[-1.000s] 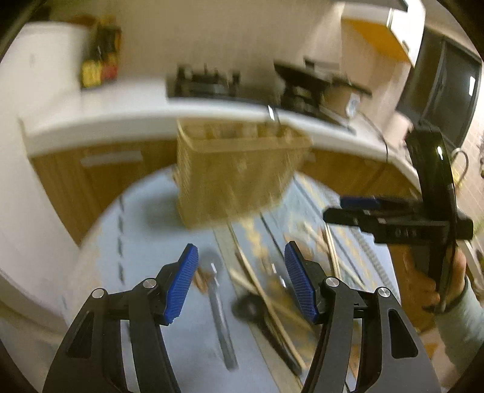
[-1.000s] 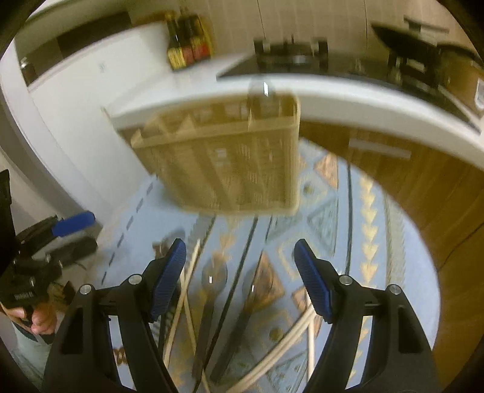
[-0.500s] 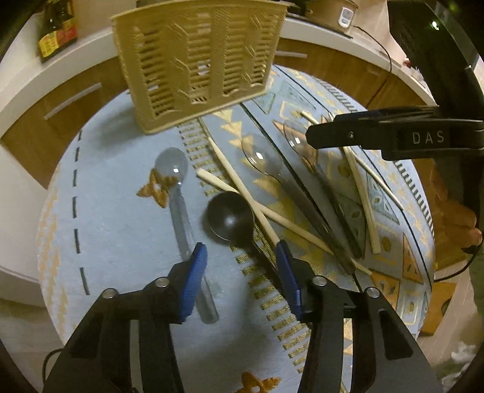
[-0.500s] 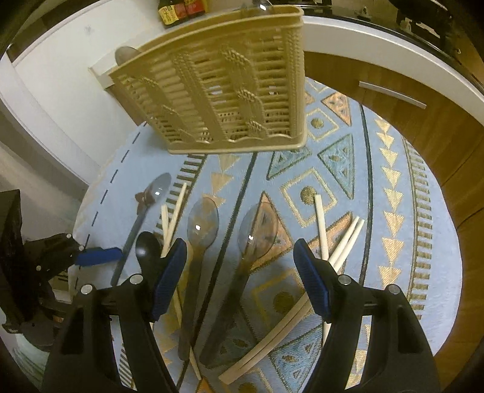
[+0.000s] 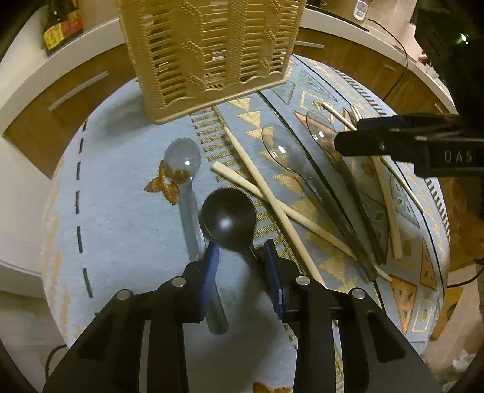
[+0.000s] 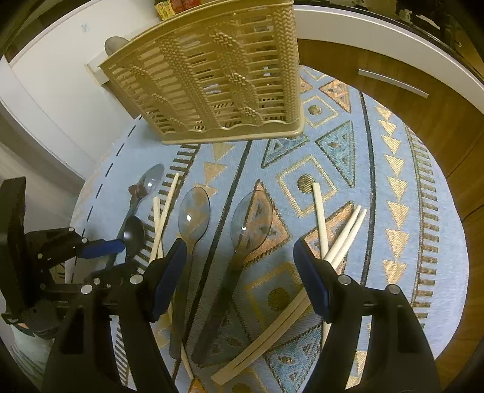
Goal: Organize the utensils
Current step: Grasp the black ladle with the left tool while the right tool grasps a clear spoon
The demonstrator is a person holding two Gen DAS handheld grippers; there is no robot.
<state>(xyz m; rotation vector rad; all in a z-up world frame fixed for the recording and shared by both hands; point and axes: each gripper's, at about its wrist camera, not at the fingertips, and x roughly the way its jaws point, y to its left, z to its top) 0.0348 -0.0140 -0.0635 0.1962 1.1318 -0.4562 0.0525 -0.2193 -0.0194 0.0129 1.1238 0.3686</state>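
A black spoon (image 5: pixel 229 218) lies on a round patterned table (image 5: pixel 115 217). My left gripper (image 5: pixel 242 257) is low over it, jaws narrowed around the spoon's neck, a gap still showing. A clear spoon (image 5: pixel 184 169) lies to its left; two more clear spoons (image 6: pixel 193 217) (image 6: pixel 251 223) and several pale chopsticks (image 5: pixel 272 193) (image 6: pixel 332 241) lie to its right. A tan slatted utensil basket (image 5: pixel 208 51) stands at the far edge. My right gripper (image 6: pixel 239 266) is open and empty above the clear spoons. The left gripper (image 6: pixel 115 255) also shows in the right wrist view.
Wooden cabinets (image 6: pixel 393 99) and a white counter (image 5: pixel 45 69) curve behind the table. Bottles (image 5: pixel 60 24) stand on the counter at far left. A cable (image 5: pixel 393 39) runs along the counter on the right.
Both grippers have dropped toward the table. My left gripper has narrowed and come down around the black spoon's neck. My right gripper stays wide open over the clear spoons.
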